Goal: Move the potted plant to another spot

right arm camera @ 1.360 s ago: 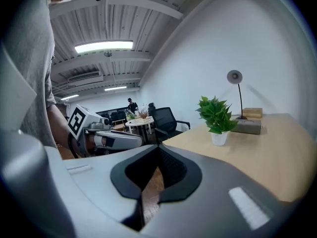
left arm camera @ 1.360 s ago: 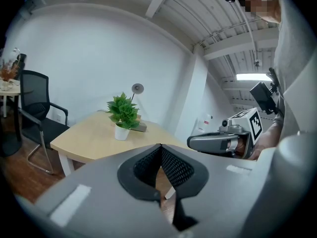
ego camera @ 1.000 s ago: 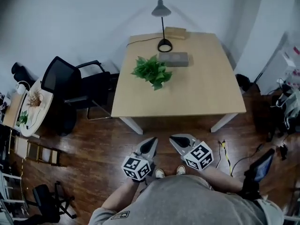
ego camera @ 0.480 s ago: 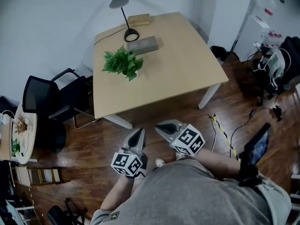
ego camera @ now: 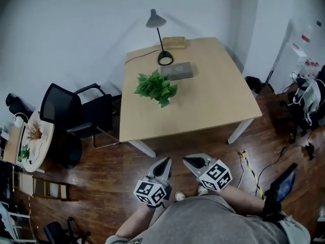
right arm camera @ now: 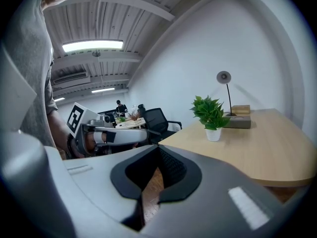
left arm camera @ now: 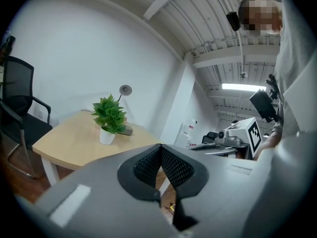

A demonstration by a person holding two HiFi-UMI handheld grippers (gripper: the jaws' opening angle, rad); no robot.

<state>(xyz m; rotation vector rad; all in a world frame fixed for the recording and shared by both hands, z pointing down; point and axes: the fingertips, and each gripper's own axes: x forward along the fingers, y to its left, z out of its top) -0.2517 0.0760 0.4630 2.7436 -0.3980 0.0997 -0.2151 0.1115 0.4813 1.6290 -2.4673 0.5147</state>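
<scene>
A potted plant (ego camera: pixel 155 88) with green leaves in a small white pot stands on the left half of a light wooden table (ego camera: pixel 213 105). It also shows in the left gripper view, potted plant (left arm camera: pixel 109 119), and in the right gripper view, potted plant (right arm camera: pixel 211 116). My left gripper (ego camera: pixel 165 164) and right gripper (ego camera: pixel 190 161) hover over the floor in front of the table, well short of the plant. Both are shut with nothing between their jaws.
A black desk lamp (ego camera: pixel 160 37), a grey block (ego camera: pixel 176 70) and a wooden box (ego camera: pixel 173 42) sit behind the plant. A black office chair (ego camera: pixel 71 113) stands left of the table. Cables (ego camera: pixel 251 169) lie on the wooden floor at the right.
The head view has swung, so the table sits differently in the picture. Both grippers stay low in front of the table, still shut and empty. The plant has not moved on the table.
</scene>
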